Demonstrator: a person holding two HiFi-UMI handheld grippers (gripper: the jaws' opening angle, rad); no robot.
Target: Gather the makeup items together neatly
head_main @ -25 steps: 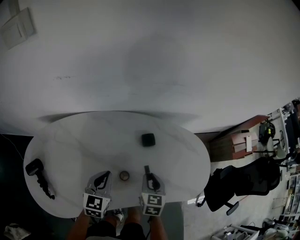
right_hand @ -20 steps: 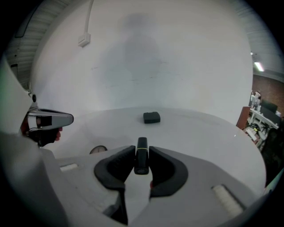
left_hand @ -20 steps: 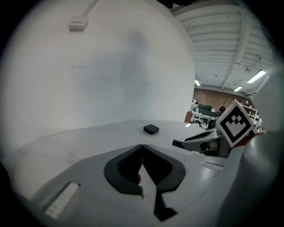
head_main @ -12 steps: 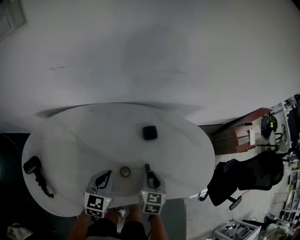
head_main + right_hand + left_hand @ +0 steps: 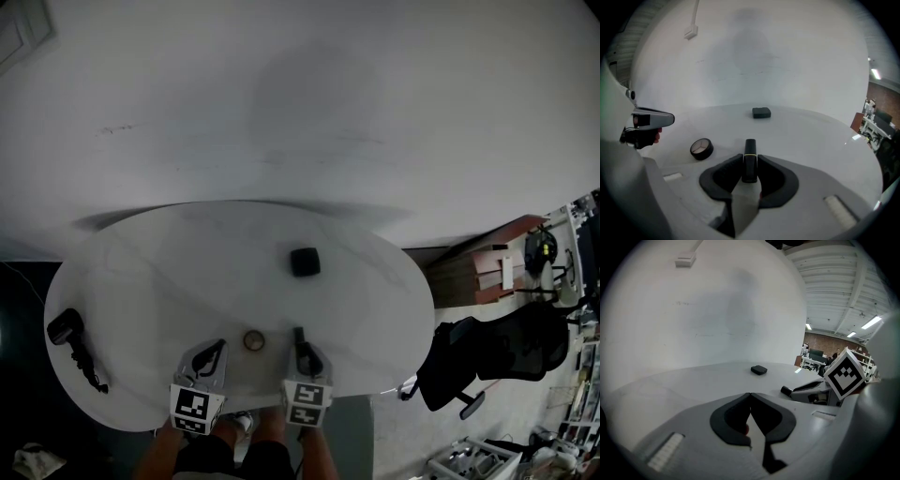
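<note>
My right gripper [image 5: 750, 169]: clamped on a black tube [image 5: 750, 149], long axis along the jaws, pointing up the table [image 5: 141, 272] at the compact [image 5: 761, 112], well apart ahead. My left gripper [image 5: 750, 397]: closed, empty. Jar [image 5: 253, 340]: between my grippers, just left of the tube; my free left seems handier.

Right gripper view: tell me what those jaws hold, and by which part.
The right gripper clamps a black tube by its near half; its far end juts out.
</note>
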